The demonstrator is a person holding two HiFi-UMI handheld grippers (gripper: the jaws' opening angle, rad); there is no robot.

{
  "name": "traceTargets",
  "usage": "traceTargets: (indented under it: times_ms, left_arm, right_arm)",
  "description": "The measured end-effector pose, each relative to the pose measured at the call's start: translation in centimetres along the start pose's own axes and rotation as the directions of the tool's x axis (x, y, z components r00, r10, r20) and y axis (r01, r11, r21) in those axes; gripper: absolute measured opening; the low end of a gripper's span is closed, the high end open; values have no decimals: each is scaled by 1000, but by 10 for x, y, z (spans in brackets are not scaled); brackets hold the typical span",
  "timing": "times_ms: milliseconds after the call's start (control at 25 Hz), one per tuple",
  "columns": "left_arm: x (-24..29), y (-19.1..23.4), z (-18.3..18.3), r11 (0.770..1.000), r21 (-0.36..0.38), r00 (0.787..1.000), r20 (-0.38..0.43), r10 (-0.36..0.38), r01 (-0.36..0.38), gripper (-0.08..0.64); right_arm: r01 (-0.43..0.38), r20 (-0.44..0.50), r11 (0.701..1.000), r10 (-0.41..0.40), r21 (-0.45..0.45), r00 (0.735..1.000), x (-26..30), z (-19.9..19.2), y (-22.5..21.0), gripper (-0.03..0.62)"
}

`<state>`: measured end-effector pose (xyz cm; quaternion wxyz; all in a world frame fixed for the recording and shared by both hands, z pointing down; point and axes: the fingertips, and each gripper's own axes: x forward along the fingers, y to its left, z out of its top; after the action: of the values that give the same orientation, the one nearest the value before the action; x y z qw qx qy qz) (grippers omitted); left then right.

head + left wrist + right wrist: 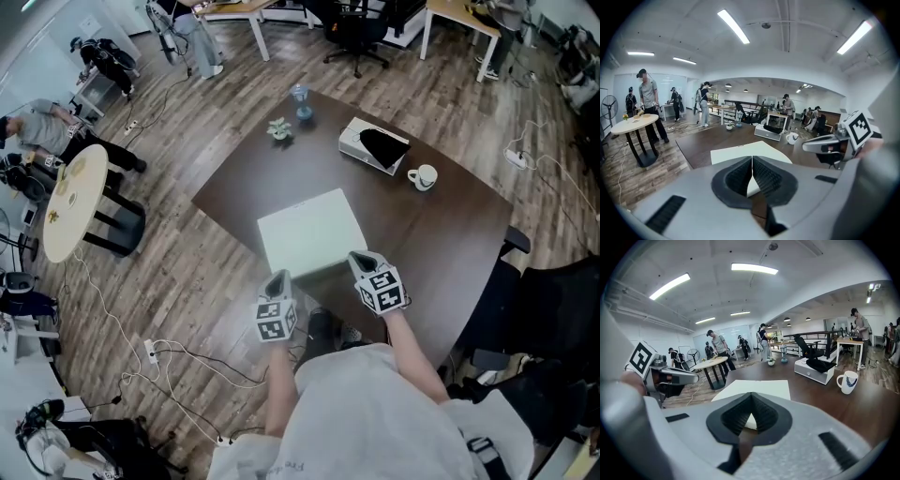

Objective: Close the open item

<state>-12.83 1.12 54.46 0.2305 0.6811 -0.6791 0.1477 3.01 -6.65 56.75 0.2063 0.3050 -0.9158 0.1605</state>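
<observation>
My left gripper (752,176) has its black ribbed jaws pressed together, with nothing between them. My right gripper (751,416) is the same, with its jaws closed and empty. The two sit side by side with a gap between them, and both point slightly downward.

Right at both sets of tips lies the flat white square case (309,234), resting level on the dark brown wooden table (450,244). Its lid is down, and no gap shows along the edge nearest me. My left tips are at its near left corner and my right tips at its near right corner (I cannot tell whether either one touches it).

Beyond the case, ahead and to the right of my right gripper, is a white ceramic mug with a dark print (847,381). Just past the mug is a low white box with a black thing lying across its top (373,146). Farther out, ahead of my left gripper near the table's far corner, stands a small potted green plant (278,130). A pale blue glass vessel (301,101) stands just behind the plant.
</observation>
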Motion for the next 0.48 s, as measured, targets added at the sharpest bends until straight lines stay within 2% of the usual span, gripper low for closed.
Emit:
traceTargets:
  times_ms: [480]
  left_arm:
    - [-4, 5, 0, 999, -30, 1000, 16, 23, -22, 5]
  right_arm:
    - [-18, -12, 1000, 18, -16, 1000, -2, -2, 4, 0]
